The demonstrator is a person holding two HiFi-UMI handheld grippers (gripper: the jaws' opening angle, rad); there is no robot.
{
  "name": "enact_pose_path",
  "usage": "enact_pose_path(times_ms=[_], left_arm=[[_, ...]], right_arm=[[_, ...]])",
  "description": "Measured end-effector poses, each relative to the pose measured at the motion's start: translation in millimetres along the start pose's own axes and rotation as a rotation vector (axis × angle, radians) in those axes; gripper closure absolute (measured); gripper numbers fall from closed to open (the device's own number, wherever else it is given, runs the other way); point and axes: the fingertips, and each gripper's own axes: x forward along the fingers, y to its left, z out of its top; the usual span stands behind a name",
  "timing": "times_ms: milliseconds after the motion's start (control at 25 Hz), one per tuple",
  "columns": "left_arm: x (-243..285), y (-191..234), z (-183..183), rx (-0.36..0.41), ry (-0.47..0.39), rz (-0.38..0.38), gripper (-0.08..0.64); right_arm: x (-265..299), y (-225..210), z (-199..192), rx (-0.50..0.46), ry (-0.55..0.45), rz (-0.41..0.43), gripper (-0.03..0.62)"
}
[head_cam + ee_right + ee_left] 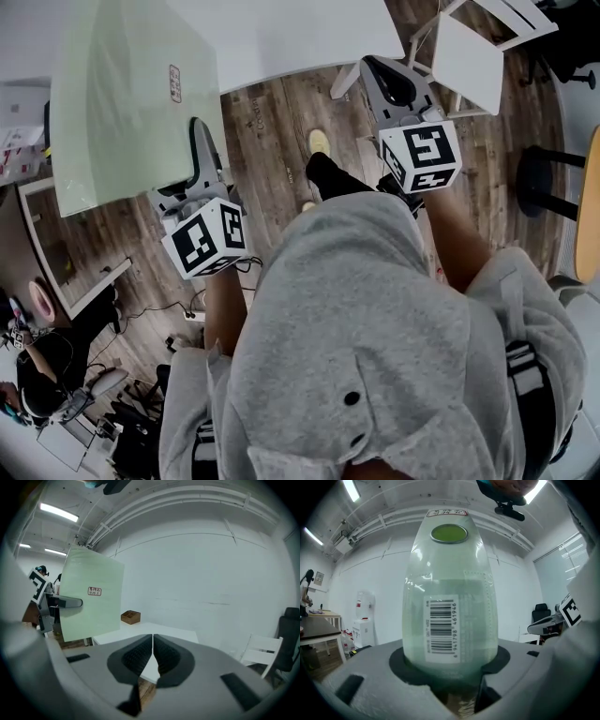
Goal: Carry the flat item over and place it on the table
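- The left hand-held gripper [199,152] is clamped on one edge of the pale green, translucent flat sheet [131,94]; its own view shows the sheet filling the gap between the jaws, with a white barcode label [441,627] facing the camera
- The sheet is held up in the air, clear of the wooden plank floor [272,131], and nothing else supports it
- In the head view its far part overlaps the edge of the white tabletop [281,37]; whether it is over the tabletop or just beside it cannot be told from that view
- The right gripper view shows the sheet standing roughly upright at the left, near the tabletop's left end and not resting on it, with a small red-and-white sticker [94,591] on its face
- The right hand-held gripper [153,651] has its two dark ribbed pads pressed together with nothing between them; it points toward the tabletop and is well apart from the sheet
- A small brown wooden box [130,617] sits on the far part of the tabletop
- A white chair [469,56] stands by the tabletop's right side, just beyond the right hand-held gripper in the head view
- The person wears a grey hooded top [375,347], which fills the lower half of the head view
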Motion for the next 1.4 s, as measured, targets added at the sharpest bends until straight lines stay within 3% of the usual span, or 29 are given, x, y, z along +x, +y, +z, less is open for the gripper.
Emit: enact_pose_path(times_ms=[280, 600, 1080, 1400], left_arm=[[54, -12, 2, 0.039, 0.032, 0.024, 0.290], [107, -24, 11, 0.020, 0.031, 0.016, 0.290], [131, -31, 27, 0.072, 0.017, 0.087, 0.290], [131, -31, 29, 0.091, 0.010, 0.095, 0.288]], right_arm=[[42, -31, -2, 0.012, 0.019, 0.036, 0.565], [87, -68, 10, 0.032, 0.001, 0.052, 0.564], [121, -98, 13, 0.068, -0.033, 0.084, 0.565], [125, -91, 12, 0.092, -0.049, 0.105, 0.564]])
